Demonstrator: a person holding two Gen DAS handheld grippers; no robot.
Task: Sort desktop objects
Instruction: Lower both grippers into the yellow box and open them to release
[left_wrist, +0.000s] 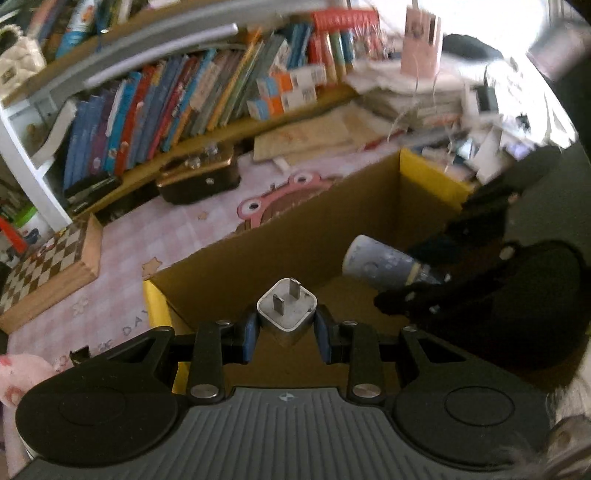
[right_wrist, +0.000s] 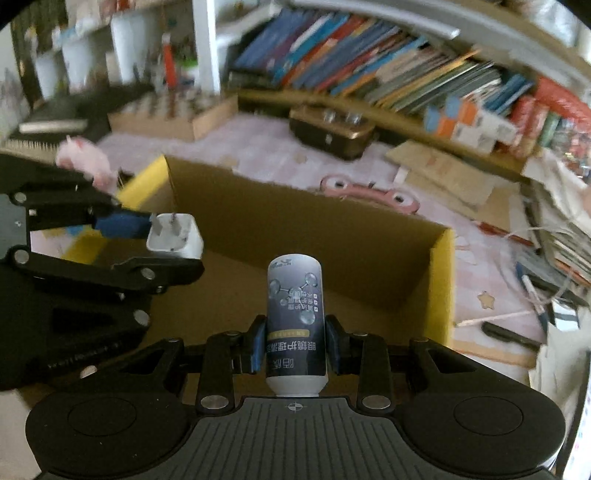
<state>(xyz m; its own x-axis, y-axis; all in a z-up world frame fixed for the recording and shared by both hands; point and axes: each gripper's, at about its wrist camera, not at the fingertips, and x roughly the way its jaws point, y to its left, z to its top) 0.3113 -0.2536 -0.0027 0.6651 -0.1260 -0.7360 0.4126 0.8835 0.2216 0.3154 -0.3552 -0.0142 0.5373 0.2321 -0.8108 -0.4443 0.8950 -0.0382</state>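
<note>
My left gripper (left_wrist: 286, 332) is shut on a white plug adapter (left_wrist: 287, 308), prongs pointing forward, held over the open cardboard box (left_wrist: 288, 240). In the right wrist view the same left gripper (right_wrist: 155, 236) comes in from the left with the white plug adapter (right_wrist: 175, 236). My right gripper (right_wrist: 295, 347) is shut on a grey bottle with printed label (right_wrist: 295, 314), held upright over the cardboard box (right_wrist: 303, 229). In the left wrist view the grey bottle (left_wrist: 380, 264) and the right gripper (left_wrist: 428, 280) show at the right, above the box floor.
The box with yellow edges stands on a pink patterned mat (left_wrist: 122, 258). A wooden chessboard box (left_wrist: 44, 273), a brown case (left_wrist: 199, 177), a pink plush (right_wrist: 85, 158), pens (right_wrist: 532, 295), cardboard sheets (right_wrist: 443, 170) and piled papers lie around. Bookshelves (right_wrist: 369, 62) run along the back.
</note>
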